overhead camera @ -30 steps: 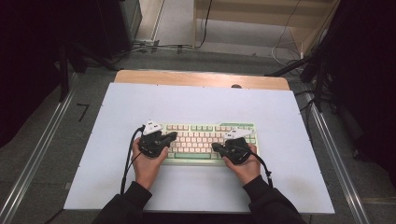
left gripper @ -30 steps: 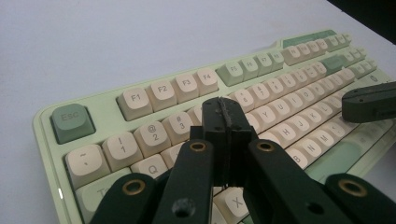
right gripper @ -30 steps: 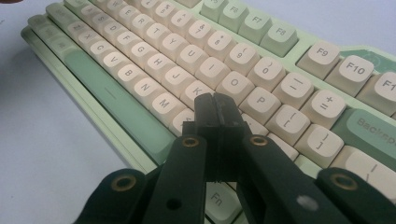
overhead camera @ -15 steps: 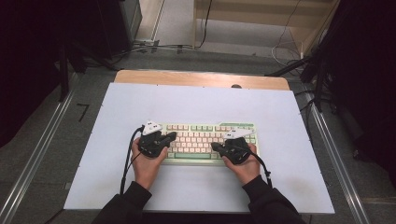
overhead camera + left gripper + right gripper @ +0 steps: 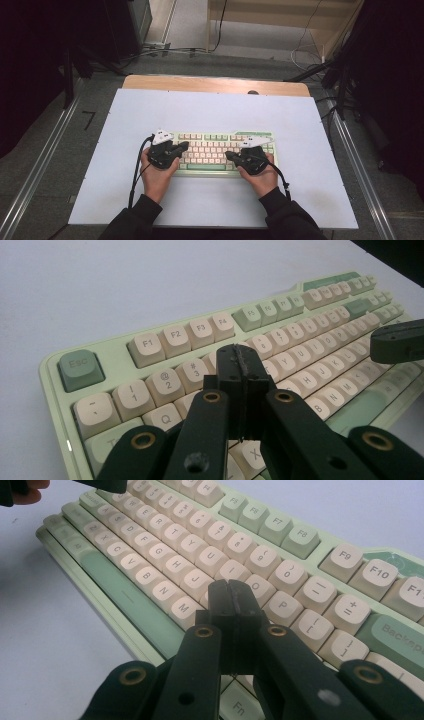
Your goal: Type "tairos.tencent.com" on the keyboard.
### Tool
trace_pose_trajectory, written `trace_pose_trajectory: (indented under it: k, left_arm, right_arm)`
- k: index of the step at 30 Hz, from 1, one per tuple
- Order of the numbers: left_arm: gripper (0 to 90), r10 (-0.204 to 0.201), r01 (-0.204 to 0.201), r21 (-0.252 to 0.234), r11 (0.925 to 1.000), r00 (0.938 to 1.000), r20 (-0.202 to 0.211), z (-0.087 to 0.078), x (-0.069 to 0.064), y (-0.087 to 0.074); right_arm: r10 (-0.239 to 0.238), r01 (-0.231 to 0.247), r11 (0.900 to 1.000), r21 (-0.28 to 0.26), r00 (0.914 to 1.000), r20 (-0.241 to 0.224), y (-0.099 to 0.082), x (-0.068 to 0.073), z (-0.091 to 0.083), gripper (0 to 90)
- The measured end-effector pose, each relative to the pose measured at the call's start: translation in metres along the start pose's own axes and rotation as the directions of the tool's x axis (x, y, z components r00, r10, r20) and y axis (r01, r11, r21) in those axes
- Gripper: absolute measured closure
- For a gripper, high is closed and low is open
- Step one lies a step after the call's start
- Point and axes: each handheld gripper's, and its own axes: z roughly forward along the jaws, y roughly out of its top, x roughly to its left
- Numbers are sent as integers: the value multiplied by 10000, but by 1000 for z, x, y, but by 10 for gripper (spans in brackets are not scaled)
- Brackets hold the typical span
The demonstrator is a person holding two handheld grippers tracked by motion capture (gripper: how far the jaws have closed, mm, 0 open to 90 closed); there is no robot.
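You've got the keyboard (image 5: pixel 220 152) lying flat at the counter's (image 5: pixel 300 125) six o'clock edge. Your left gripper (image 5: pixel 181 146) hovers over its nine o'clock end, your right gripper (image 5: pixel 230 156) toward three o'clock, both sets of fingers pinched shut on nothing. I'd say the typing looks barely begun. No containers here.

You worked at a white tabletop (image 5: pixel 150 115) laid over a wooden table, whose edge (image 5: pixel 215 84) showed along the far side. Grey floor (image 5: pixel 45 150) flanked it, with metal rails (image 5: pixel 35 172) on both sides. Beyond lay loose cables (image 5: pixel 165 50) and pale wooden furniture (image 5: pixel 280 15). Dark drapes (image 5: pixel 390 75) closed off both flanks. Lighting was even.
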Motion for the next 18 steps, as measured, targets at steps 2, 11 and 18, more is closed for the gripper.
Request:
trace_pose_trajectory:
  k: [2,11,18]
  left_arm:
    - [900,6,-6,6,10000,10000,16,0,0,0]
    - [900,-3,3,-12,10000,10000,41,-3,0,0]
    - [900,27,-28,61,10000,9999,99,-2,-1,-2]
  right_arm:
    - [-3,3,10000,-4,10000,3,0,0,0,883]
    - [13,-13,10000,-86,10000,-1,3,0,2,883]
    - [-22,21,9999,-126,10000,-45,6,2,5,883]
